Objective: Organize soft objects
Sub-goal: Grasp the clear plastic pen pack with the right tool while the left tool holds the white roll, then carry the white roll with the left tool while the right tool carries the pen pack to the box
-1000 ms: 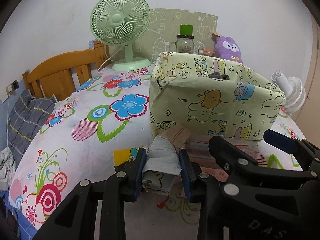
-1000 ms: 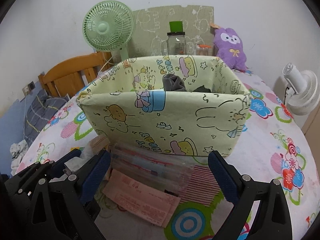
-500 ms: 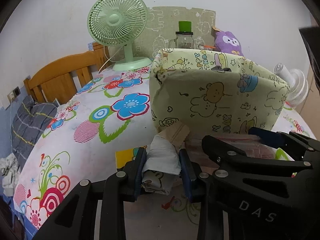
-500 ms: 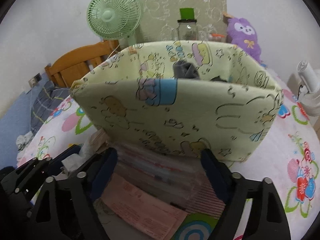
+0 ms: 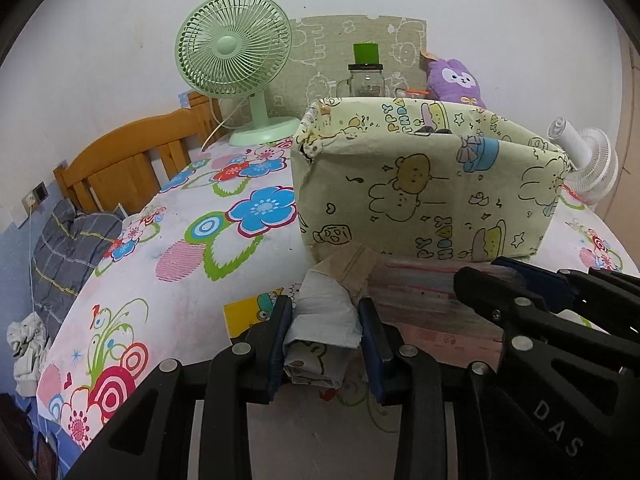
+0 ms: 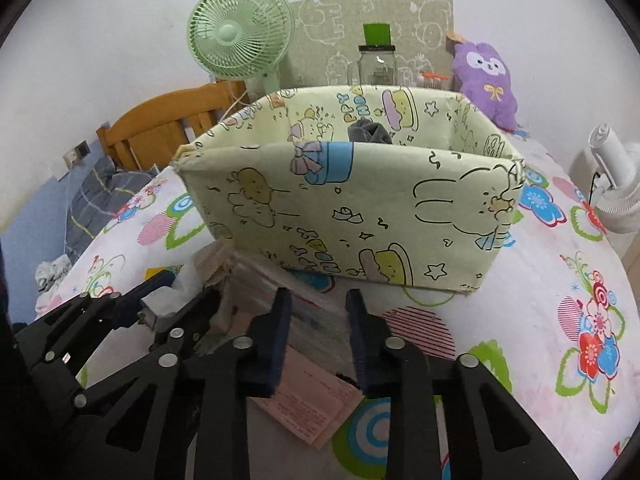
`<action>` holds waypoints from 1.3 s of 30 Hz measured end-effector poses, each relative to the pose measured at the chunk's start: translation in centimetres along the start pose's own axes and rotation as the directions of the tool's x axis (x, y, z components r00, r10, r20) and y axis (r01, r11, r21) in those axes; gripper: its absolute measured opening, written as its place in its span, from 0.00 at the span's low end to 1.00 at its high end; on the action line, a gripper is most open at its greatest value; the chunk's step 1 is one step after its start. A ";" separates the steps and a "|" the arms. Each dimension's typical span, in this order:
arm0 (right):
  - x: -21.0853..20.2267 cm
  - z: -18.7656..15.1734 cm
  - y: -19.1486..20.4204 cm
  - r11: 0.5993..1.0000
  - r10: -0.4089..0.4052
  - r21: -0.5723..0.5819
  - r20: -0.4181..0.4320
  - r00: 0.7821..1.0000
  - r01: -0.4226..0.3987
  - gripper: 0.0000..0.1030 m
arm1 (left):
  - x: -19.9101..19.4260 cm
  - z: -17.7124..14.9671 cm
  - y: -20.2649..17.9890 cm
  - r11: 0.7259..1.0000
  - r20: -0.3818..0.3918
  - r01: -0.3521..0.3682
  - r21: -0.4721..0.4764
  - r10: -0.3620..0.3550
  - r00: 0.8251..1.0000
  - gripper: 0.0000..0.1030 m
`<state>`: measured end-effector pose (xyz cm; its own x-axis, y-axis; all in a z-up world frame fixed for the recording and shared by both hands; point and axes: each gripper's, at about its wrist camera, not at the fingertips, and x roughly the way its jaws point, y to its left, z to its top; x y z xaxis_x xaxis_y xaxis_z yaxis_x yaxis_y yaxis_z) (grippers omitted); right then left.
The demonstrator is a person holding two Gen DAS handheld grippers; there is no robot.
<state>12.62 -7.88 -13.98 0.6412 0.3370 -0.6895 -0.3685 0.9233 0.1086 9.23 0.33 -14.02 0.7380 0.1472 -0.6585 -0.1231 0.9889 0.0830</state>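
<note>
Black plastic left gripper, right gripper matching — blue pads lining fingers, silver screws showing, white "DAS" lettering

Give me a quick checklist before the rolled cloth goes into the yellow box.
1. Left gripper clamped on rolled cloth: ok.
2. Box top open: ok.
3. Room inside: cannot tell; a grey item is already there.
4. Right gripper out of the way: not ok; it sits beside the left, jaws closing over the clear pack.
5. Whether the pack is gripped: cannot tell.
</note>
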 end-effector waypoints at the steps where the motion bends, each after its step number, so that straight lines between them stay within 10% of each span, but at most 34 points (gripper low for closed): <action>1: -0.3 -0.1 0.1 1.000 -0.005 -0.002 0.008 1.000 0.005 0.24 | -0.1 0.0 0.0 1.000 -0.003 0.002 -0.005 -0.002 1.000 0.32; 39: -10.2 -0.3 -0.5 0.992 -0.111 0.080 0.174 0.978 0.099 0.14 | -8.3 1.4 -2.6 0.997 0.096 0.079 -0.006 -0.078 0.992 0.32</action>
<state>6.06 -11.84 -7.17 0.7857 0.2590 -0.5618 -0.2483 0.9638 0.0971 4.39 -3.40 -7.70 0.8054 0.0705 -0.5885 -0.0682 0.9973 0.0262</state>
